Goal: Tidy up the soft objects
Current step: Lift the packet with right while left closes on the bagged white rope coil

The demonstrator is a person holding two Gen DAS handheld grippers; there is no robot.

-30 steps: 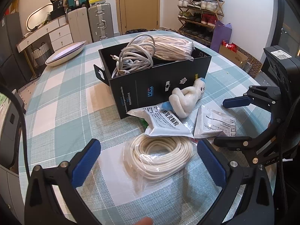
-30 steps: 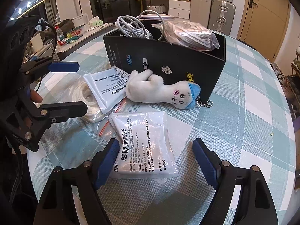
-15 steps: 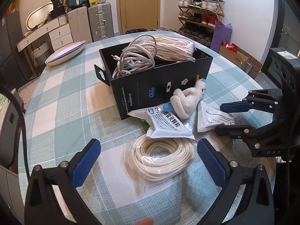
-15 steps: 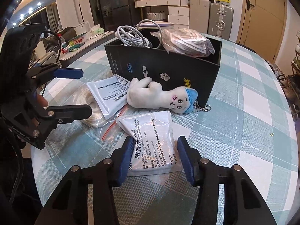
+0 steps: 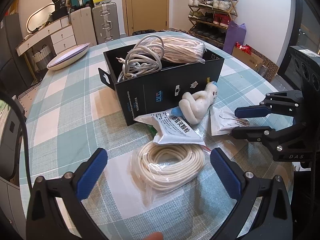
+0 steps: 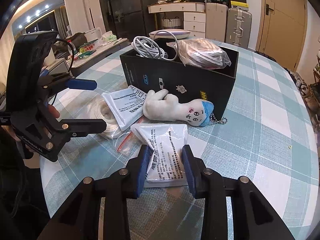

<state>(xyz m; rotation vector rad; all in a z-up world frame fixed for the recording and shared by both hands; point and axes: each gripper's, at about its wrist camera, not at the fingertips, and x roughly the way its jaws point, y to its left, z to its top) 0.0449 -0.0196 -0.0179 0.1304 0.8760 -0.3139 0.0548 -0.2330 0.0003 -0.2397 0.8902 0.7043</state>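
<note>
My right gripper [image 6: 166,154] has its jaws closing onto a white medicine packet [image 6: 168,140]. The blue pads press both its sides and the packet buckles upward. From the left wrist view the same right gripper [image 5: 238,122] pinches that packet [image 5: 222,120]. My left gripper [image 5: 158,160] stands open over a bagged coil of white rope [image 5: 170,166] without touching it. A white plush toy [image 6: 170,108] with a blue cap lies against the black box [image 6: 180,80]. A second packet [image 5: 176,130] rests between toy and coil. The box holds a white cable [image 5: 138,64] and a bagged rope bundle [image 5: 180,50].
The round table wears a green checked cloth [image 5: 66,110]. A shallow white dish [image 5: 68,58] sits at its far left edge. Suitcases [image 5: 104,24], a drawer unit and a shoe rack [image 5: 212,10] stand beyond the table.
The right gripper's jaws went from wide apart to pinched on the white packet, whose front edge has bunched up. The left gripper has stayed where it was, still open.
</note>
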